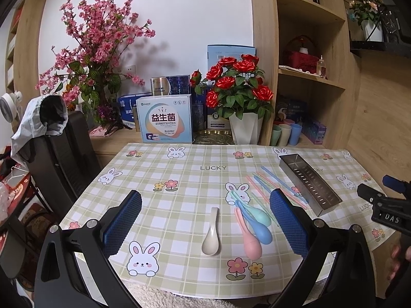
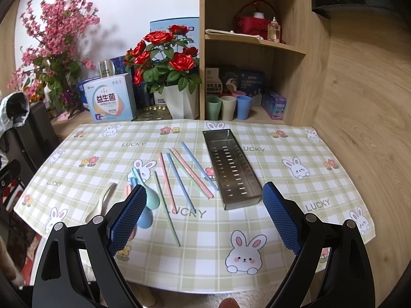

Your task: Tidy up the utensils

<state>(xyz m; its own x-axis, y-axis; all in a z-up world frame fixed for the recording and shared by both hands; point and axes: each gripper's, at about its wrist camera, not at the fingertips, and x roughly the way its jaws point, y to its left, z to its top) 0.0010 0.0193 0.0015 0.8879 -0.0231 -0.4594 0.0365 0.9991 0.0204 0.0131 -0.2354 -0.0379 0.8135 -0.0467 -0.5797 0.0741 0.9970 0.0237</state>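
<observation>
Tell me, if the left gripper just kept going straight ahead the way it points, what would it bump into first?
Probably the cream spoon, which lies between the open left gripper's fingers, just left of the nested pastel spoons. Depth is hard to judge through the fisheye.

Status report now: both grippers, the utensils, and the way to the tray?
Left gripper open, right gripper open, both empty. Spoons, chopsticks loose on cloth. Metal tray empty, way clear.

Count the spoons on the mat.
4: cream spoon lies alone on the left; pink spoon, blue spoon and green spoon overlap beside it. None visibly hidden.
</observation>
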